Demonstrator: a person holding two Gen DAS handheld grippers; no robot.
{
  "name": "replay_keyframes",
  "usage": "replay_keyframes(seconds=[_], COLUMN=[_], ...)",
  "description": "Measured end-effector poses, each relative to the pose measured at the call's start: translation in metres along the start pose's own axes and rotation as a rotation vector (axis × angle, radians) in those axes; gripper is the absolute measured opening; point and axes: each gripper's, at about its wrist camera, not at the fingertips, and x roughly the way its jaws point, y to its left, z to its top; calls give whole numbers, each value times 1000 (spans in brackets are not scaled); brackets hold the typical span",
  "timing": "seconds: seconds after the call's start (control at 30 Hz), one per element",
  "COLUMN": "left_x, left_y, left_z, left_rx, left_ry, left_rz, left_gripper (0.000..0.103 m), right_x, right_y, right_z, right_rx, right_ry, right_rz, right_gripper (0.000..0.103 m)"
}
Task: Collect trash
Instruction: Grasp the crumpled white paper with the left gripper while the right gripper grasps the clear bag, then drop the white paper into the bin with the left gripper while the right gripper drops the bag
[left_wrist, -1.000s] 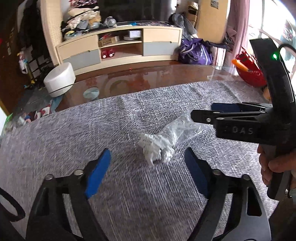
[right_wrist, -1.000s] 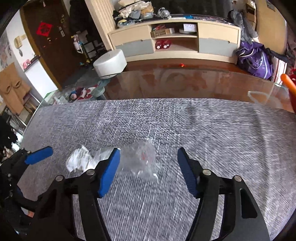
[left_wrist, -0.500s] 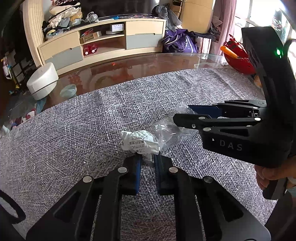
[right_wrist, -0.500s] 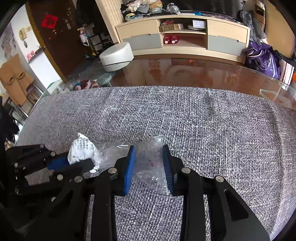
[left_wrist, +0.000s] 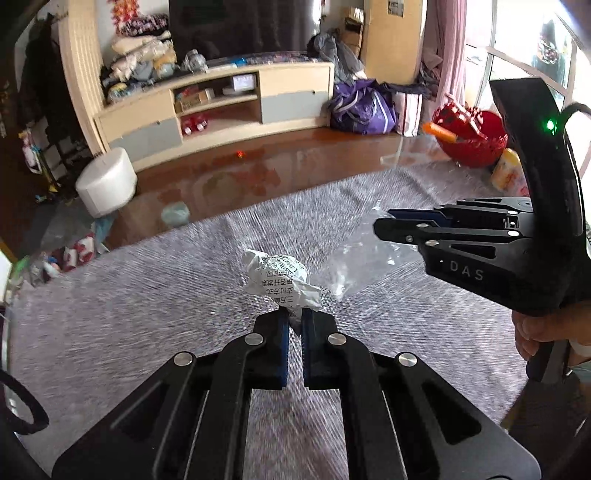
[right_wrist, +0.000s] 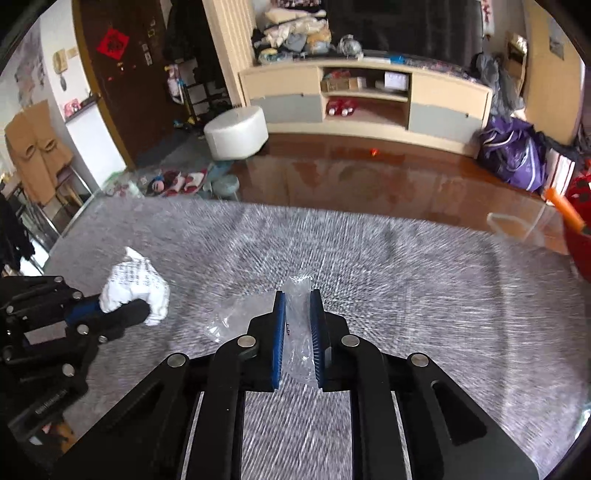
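My left gripper (left_wrist: 294, 319) is shut on a crumpled white paper ball with printed text (left_wrist: 279, 282) and holds it above the grey woven cloth (left_wrist: 147, 302). The ball also shows in the right wrist view (right_wrist: 135, 282), in the left gripper (right_wrist: 122, 314). My right gripper (right_wrist: 297, 314) is shut on a clear plastic wrapper (right_wrist: 299, 295), which hangs to the left of the pads. In the left wrist view the right gripper (left_wrist: 391, 218) holds the wrapper (left_wrist: 354, 258) just right of the paper ball.
The cloth covers a glass table (right_wrist: 369, 181). A red basket with an orange item (left_wrist: 469, 133) and a yellow bottle (left_wrist: 511, 173) stand at the table's far right. A clear container (right_wrist: 517, 225) sits at the right edge. A white stool (right_wrist: 236, 131) stands on the floor.
Both grippers closed from open, the left on the paper ball and the right on the plastic wrapper. Both have since lifted their pieces off the cloth.
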Motion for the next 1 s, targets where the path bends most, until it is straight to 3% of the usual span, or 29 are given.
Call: replay_keyframes(seconds=[0.3, 0.57, 0.77, 1.0], left_x=[-116, -177, -187, -151], left_y=[-42, -84, -106, -120], left_z=[-14, -64, -114, -190], left_rx=[53, 114, 91, -9], left_ry=[-106, -122, -98, 22], left_rz=[31, 4, -36, -96], left_gripper=[4, 4, 4, 4], right_x=[-114, -181, -183, -157], right_y=[24, 43, 53, 56], right_z=[-20, -82, -157, -231], right_rx=[-84, -144, -149, -93], right_ry=[-98, -120, -61, 59], right_rz=[-31, -25, -17, 11], right_gripper=[14, 14, 15, 15])
